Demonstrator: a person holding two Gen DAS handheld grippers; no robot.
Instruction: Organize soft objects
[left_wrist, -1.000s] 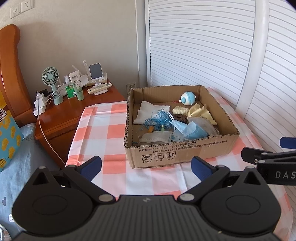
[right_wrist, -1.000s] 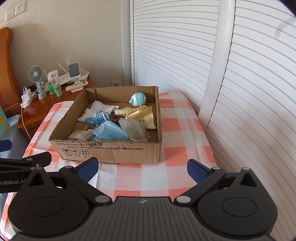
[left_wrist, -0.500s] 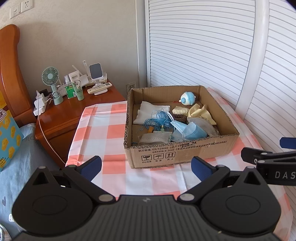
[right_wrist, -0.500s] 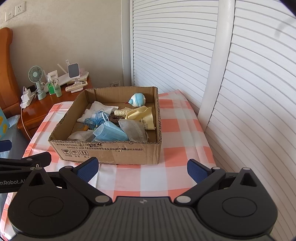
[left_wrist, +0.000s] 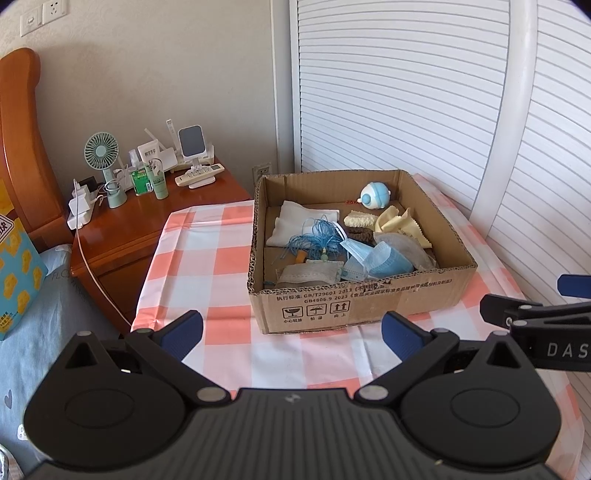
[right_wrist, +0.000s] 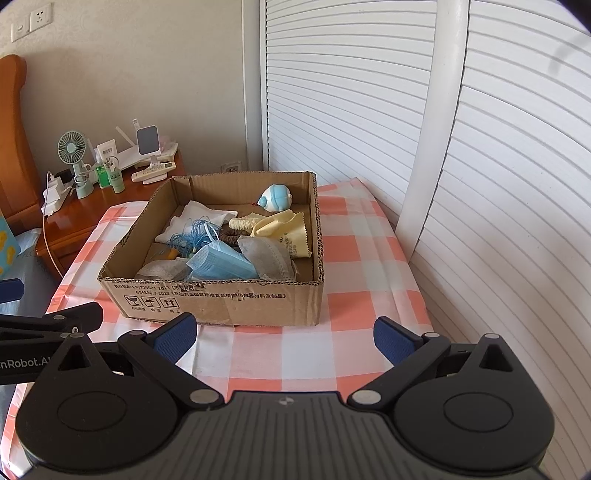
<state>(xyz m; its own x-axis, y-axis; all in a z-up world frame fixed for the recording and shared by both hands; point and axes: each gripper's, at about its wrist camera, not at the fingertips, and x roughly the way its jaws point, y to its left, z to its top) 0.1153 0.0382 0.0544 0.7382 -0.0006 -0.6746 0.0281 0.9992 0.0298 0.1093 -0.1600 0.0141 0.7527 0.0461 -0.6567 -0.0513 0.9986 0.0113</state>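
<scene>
Cardboard box (left_wrist: 360, 306) sits near the middle of the desk (left_wrist: 207, 258), toward its far edge, on the pink-and-white checked cloth; I see the soft things piled inside it: a blue face mask (left_wrist: 384, 258) against the near wall, a grey mask (right_wrist: 269, 254) just beside it, a white cloth (left_wrist: 301, 219) at the far left, a yellow cloth (right_wrist: 286, 230) toward the right wall, and a tangle of blue cord (left_wrist: 317, 240) between them; a small blue-and-white toy (left_wrist: 375, 195) lies at the far wall. My left gripper (left_wrist: 291, 332) hovers over the desk's near edge, short of the box, its jaws spread wide and holding nothing; my right gripper (right_wrist: 282, 332) hangs beside it, likewise gaping and empty. Off the desk's left edge I see a wooden nightstand (left_wrist: 122, 229) carrying a small green fan (left_wrist: 101, 155).
</scene>
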